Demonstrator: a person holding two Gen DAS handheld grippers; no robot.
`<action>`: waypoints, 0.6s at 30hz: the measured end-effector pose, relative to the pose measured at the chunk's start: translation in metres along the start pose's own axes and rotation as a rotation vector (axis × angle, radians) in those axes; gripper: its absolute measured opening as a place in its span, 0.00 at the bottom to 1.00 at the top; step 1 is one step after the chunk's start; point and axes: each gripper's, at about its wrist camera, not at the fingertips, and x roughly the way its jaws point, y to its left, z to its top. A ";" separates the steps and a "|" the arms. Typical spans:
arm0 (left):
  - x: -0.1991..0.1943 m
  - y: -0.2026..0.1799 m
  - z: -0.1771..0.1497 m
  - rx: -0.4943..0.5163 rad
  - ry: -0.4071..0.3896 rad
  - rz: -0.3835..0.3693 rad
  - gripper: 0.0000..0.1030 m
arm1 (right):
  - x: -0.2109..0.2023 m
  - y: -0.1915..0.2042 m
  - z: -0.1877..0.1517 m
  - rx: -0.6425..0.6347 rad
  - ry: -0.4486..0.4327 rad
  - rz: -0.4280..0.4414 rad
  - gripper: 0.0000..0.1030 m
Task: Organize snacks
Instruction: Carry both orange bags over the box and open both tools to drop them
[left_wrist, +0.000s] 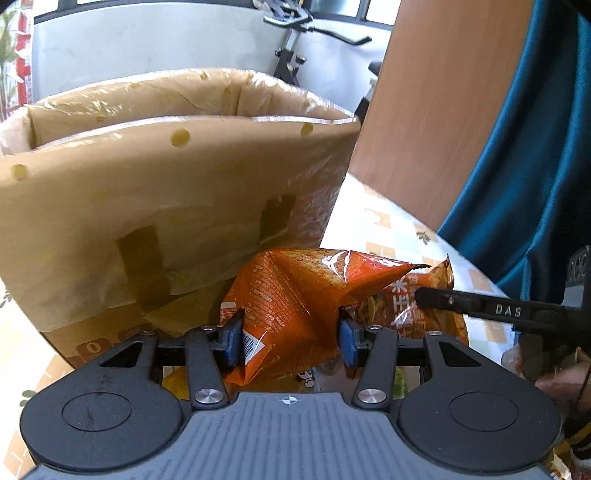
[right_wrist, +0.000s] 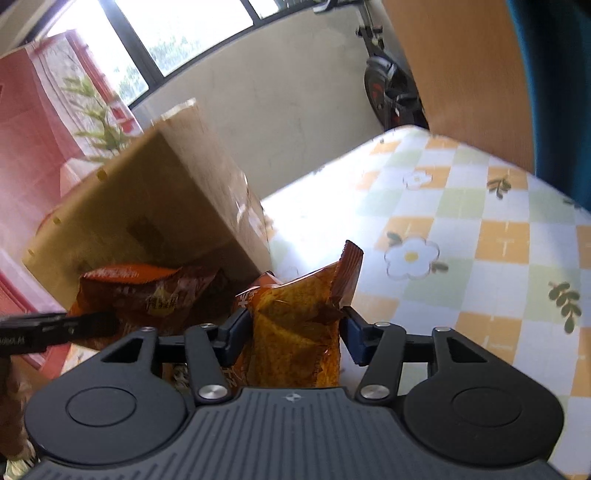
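Checked tablecloth (right_wrist: 491, 236) with flower prints spread from three to five o'clock in the right wrist view. Cardboard box (left_wrist: 177, 206), open-topped and plastic-lined, standing at eleven o'clock of the left wrist view, just behind the snacks. Orange snack bag (left_wrist: 291, 295) pinched between the blue pads of the left gripper (left_wrist: 291, 334), at dead centre. Second, amber snack bag (right_wrist: 299, 332) clamped upright in the right gripper (right_wrist: 295, 332), beside the box's corner.
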 end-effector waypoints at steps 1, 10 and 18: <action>-0.006 0.000 0.000 0.004 -0.010 0.000 0.51 | -0.003 0.001 0.003 -0.001 -0.010 -0.001 0.54; -0.083 0.003 0.008 0.022 -0.153 -0.014 0.51 | -0.045 0.017 0.035 -0.036 -0.141 -0.007 0.53; -0.136 0.008 0.026 0.025 -0.314 0.047 0.52 | -0.085 0.041 0.068 -0.061 -0.274 0.072 0.52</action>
